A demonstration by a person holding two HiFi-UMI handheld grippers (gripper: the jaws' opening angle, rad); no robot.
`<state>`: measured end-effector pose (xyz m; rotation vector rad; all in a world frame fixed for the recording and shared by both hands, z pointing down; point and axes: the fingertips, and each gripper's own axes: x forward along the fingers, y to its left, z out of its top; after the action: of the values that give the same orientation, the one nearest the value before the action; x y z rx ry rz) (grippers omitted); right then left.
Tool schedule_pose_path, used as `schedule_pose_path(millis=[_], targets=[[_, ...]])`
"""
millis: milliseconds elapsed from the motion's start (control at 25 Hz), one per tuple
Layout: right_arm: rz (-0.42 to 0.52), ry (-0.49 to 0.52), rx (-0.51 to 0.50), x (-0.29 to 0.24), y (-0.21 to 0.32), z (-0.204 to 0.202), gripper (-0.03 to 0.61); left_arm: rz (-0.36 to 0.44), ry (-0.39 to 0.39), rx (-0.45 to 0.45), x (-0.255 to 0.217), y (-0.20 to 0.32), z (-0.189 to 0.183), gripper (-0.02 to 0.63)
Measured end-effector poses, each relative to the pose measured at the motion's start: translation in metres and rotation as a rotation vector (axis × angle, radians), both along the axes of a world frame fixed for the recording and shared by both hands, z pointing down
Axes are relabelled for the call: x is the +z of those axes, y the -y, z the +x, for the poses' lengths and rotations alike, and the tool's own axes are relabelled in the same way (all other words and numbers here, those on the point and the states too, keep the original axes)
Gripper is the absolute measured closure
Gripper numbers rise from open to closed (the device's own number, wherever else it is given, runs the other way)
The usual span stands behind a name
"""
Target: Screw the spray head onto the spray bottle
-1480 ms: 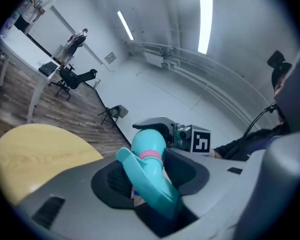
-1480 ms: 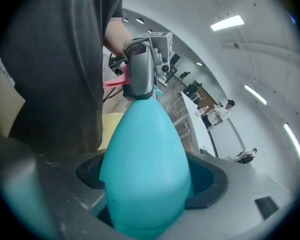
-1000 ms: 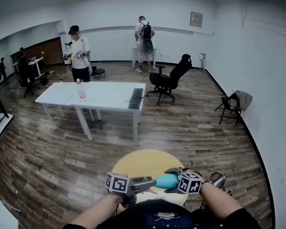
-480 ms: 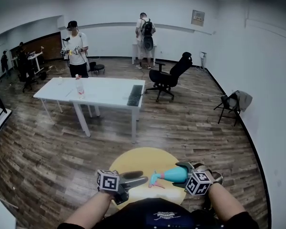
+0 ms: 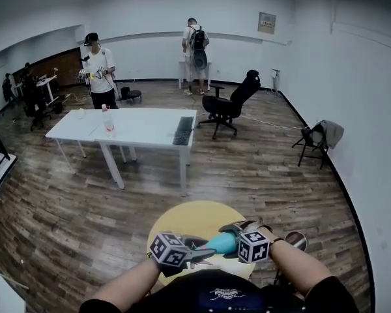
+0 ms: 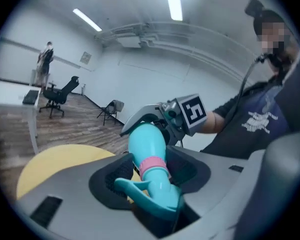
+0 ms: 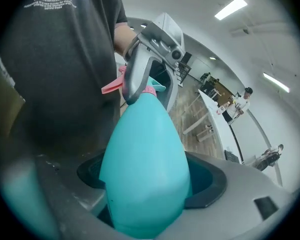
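A teal spray bottle (image 5: 223, 243) lies almost level above the round yellow table (image 5: 189, 214), close to my body. My right gripper (image 5: 234, 238) is shut on its wide body (image 7: 145, 174), which fills the space between the pads. The spray head (image 6: 152, 199), teal with a pink collar (image 6: 154, 166) and a pink trigger (image 7: 112, 86), sits on the bottle's neck. My left gripper (image 5: 199, 254) has just been closing and is shut on the spray head. The nozzle end lies deep between the left jaws in the left gripper view.
A long white table (image 5: 143, 135) with a small bottle (image 5: 108, 120) and a keyboard (image 5: 183, 130) stands in the middle of the room. Beyond are a black office chair (image 5: 231, 106), a folding chair (image 5: 316, 142) by the right wall, and several people at the back.
Half a second ago the left gripper hung open to the left, apart from the spray head. Now it has rolled, moved right and closed round the head. The bottle shifted slightly left.
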<state>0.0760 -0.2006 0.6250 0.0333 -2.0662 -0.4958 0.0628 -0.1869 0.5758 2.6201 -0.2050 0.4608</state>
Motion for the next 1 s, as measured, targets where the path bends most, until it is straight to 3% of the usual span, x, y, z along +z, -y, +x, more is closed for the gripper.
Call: schedule_pose_path(millis=[120,240,400,520,640,760,800,840,1000], targets=[[-0.036,0.069,0.045,-0.002,0.001,0.0,0.164,-0.147,-0.216,-0.106,-0.019,0.014,-0.011,0.369],[0.005,0.069,0.15,0.001,0.011,0.034,0.163,-0.183,-0.373,-0.232,-0.038,0.033,-0.053,0.296],[0.039,0.043,0.326,0.01,0.021,0.109,0.161,-0.198,-0.397,-0.388,-0.028,0.043,-0.13,0.286],[0.074,0.029,0.338,0.003,0.025,0.118,0.161,-0.227,-0.416,-0.398,-0.023,0.042,-0.139,0.287],[0.121,0.044,0.233,-0.013,0.026,0.068,0.161,-0.219,-0.365,-0.282,-0.021,0.037,-0.09,0.285],[0.17,0.04,0.107,-0.02,0.026,0.011,0.161,-0.161,-0.277,-0.171,-0.016,0.033,-0.027,0.286],[0.173,0.021,0.08,-0.018,0.027,0.003,0.161,-0.121,-0.237,-0.144,-0.016,0.032,-0.012,0.379],[0.152,0.008,0.061,-0.013,0.026,0.002,0.158,-0.076,-0.187,-0.114,-0.015,0.029,-0.004,0.405],[-0.024,-0.02,-0.006,0.011,-0.002,0.01,0.158,0.049,0.011,0.048,-0.001,-0.001,0.007,0.402]])
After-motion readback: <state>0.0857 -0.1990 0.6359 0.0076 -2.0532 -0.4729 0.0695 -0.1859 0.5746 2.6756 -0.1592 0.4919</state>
